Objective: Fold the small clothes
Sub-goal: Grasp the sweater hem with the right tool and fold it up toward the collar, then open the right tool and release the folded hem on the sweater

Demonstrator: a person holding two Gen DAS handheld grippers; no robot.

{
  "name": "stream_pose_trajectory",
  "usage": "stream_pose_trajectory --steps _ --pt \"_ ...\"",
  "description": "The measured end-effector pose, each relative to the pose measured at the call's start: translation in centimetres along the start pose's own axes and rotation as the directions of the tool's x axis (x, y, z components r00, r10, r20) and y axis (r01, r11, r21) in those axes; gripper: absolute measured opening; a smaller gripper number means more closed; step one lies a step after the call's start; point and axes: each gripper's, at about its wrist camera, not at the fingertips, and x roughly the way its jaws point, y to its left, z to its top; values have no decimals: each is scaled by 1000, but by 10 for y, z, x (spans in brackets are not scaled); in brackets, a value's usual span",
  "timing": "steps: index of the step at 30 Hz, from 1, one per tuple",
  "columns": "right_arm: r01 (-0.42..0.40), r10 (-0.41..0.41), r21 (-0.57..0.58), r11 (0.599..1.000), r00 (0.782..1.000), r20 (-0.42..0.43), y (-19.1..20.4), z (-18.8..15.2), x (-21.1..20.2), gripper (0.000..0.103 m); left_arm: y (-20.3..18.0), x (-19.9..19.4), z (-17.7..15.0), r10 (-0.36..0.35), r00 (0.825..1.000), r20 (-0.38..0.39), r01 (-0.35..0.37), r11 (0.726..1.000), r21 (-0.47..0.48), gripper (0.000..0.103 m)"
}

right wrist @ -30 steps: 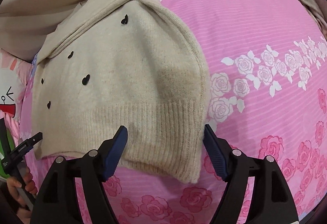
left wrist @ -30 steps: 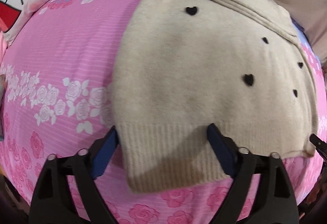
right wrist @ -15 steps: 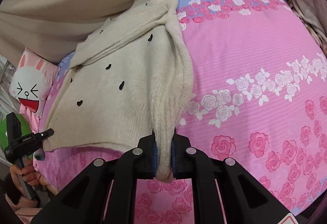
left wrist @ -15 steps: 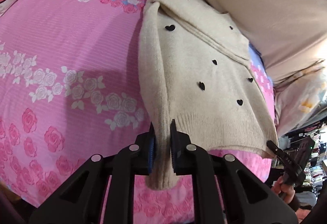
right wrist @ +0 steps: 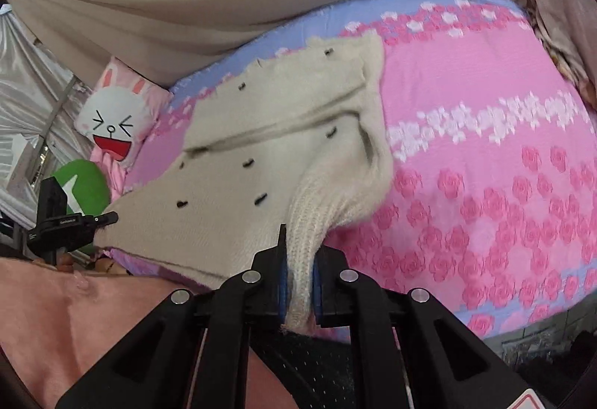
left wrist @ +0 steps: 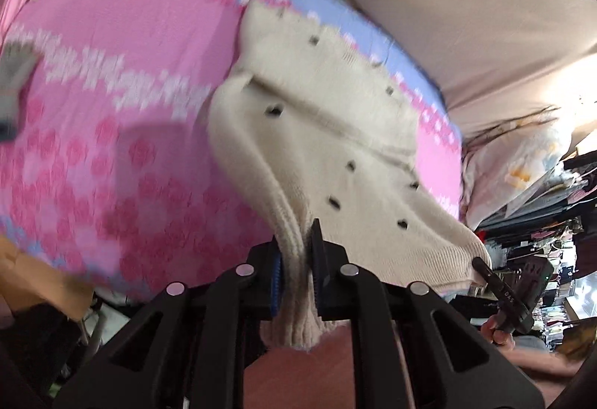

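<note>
Each hand-held gripper, left [left wrist: 298, 259] and right [right wrist: 298, 259], pinches the ribbed near hem of the cream sweater [right wrist: 268, 155] on the pink rose-print bed [right wrist: 485, 133]; any lettering is too blurred to read.

The ribbed hem of a cream sweater [right wrist: 261, 147] is clamped between the blue pads [right wrist: 283, 278] of the right hand-held gripper [right wrist: 298, 274], and this corner is raised above the bed [right wrist: 485, 147]. The rest of the sweater, dotted with small dark hearts, is spread on the pink rose-patterned sheet. At the left edge, the other hem corner is met by the tip of the left hand-held gripper [right wrist: 106, 219]. A rabbit-face pillow [right wrist: 115, 121] is seen behind it, beside a green cushion [right wrist: 86, 185].
</note>
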Motion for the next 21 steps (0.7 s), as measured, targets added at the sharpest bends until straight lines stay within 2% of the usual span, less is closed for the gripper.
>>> stream_pose_trajectory --steps 2,4,6,7,8,9,10,11,12,13,14,17,19,21 --pt "-4 8 -46 999 997 83 10 42 1 9 -22 -3 40 -1 997 82 -4 998 58 12" --pt "12 -1 -62 998 986 167 9 94 12 10 -49 7 89 25 986 167 -45 992 118 13" --pt "25 -12 -59 998 976 217 -6 155 39 11 -71 31 139 68 961 268 -108 984 139 16" --pt "51 -42 -35 998 973 228 -17 182 57 17 -84 59 173 126 941 315 -184 969 162 22" --pt "76 -78 14 997 969 235 -33 212 84 26 -87 80 195 163 932 325 -227 959 172 27" --pt "110 -126 84 990 967 222 -49 234 108 28 -89 111 219 265 900 346 -332 931 152 32" --pt "172 -199 145 974 960 196 -60 247 124 33 -85 133 233 381 865 327 -438 891 119 36" --pt "254 -286 203 946 947 146 -71 259 141 34 -81 143 239 431 852 299 -477 873 100 35" --pt "264 -297 225 938 946 131 -75 261 145 34 -76 148 241 437 857 273 -475 875 91 35" --pt "244 -283 242 939 949 140 -75 259 143 34 -72 143 237 397 874 281 -435 896 85 35" --pt "202 -245 242 949 956 162 -71 250 137 34 -68 134 228 371 876 307 -414 906 89 40" --pt "157 -188 169 973 964 186 -55 206 121 34 -58 115 197 359 864 352 -424 897 124 55" --pt "180 -196 133 975 973 124 -49 172 129 34 -53 113 175 355 862 361 -432 888 159 56" --pt "206 -214 127 970 975 58 -48 149 144 34 -54 119 160 354 870 345 -433 881 189 56"
